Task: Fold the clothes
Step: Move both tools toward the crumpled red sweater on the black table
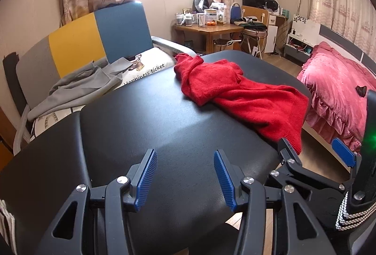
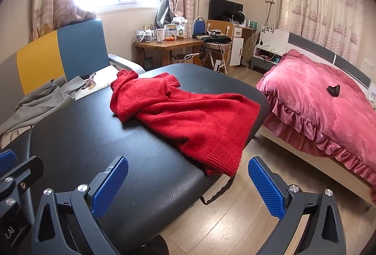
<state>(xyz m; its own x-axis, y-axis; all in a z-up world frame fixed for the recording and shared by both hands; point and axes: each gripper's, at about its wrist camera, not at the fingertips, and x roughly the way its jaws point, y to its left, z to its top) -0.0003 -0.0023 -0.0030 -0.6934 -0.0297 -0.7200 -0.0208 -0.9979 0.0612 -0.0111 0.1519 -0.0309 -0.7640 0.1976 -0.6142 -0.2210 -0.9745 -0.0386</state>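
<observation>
A red knit sweater (image 1: 237, 92) lies crumpled on the black padded table (image 1: 152, 123), toward its far right side, its hem hanging over the right edge. It also shows in the right wrist view (image 2: 188, 113) on the table (image 2: 94, 132). My left gripper (image 1: 185, 172) is open and empty above the table's near edge, well short of the sweater. My right gripper (image 2: 188, 184) is open and empty just in front of the sweater's hem at the table's near right corner; it also shows in the left wrist view (image 1: 315, 151).
A chair (image 1: 98, 38) with grey clothing (image 1: 80, 85) stands left of the table. A bed with a pink cover (image 2: 317, 104) is on the right. A cluttered wooden desk (image 2: 169, 43) and a stool (image 2: 216, 45) stand at the back. A wood floor (image 2: 223, 219) lies below.
</observation>
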